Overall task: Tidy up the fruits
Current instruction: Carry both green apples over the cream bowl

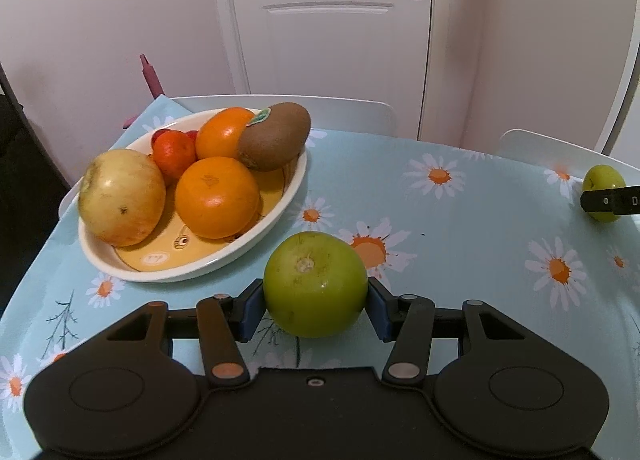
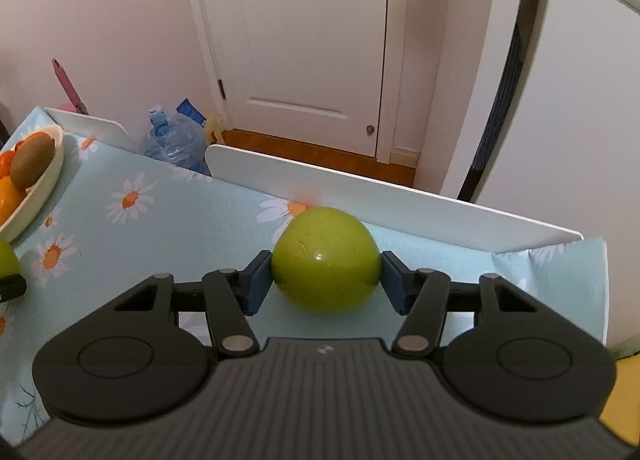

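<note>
My left gripper (image 1: pixel 316 300) is shut on a green apple (image 1: pixel 315 283) with its stem end up, just right of the front of the fruit bowl (image 1: pixel 192 266). The bowl holds a pale yellow fruit (image 1: pixel 122 196), two oranges (image 1: pixel 217 197), a small tangerine (image 1: pixel 173 152) and a kiwi (image 1: pixel 276 136). My right gripper (image 2: pixel 326 280) is shut on a second green apple (image 2: pixel 326 258) near the table's far right edge. That apple and one right finger also show at the right edge of the left wrist view (image 1: pixel 602 190).
The table (image 1: pixel 460 220) has a light blue daisy cloth. White chair backs (image 2: pixel 360 188) stand along the far edge. A large water bottle (image 2: pixel 176 144) sits on the floor behind. A white door (image 1: pixel 332 32) is beyond. The bowl also shows at the left of the right wrist view (image 2: pixel 40 188).
</note>
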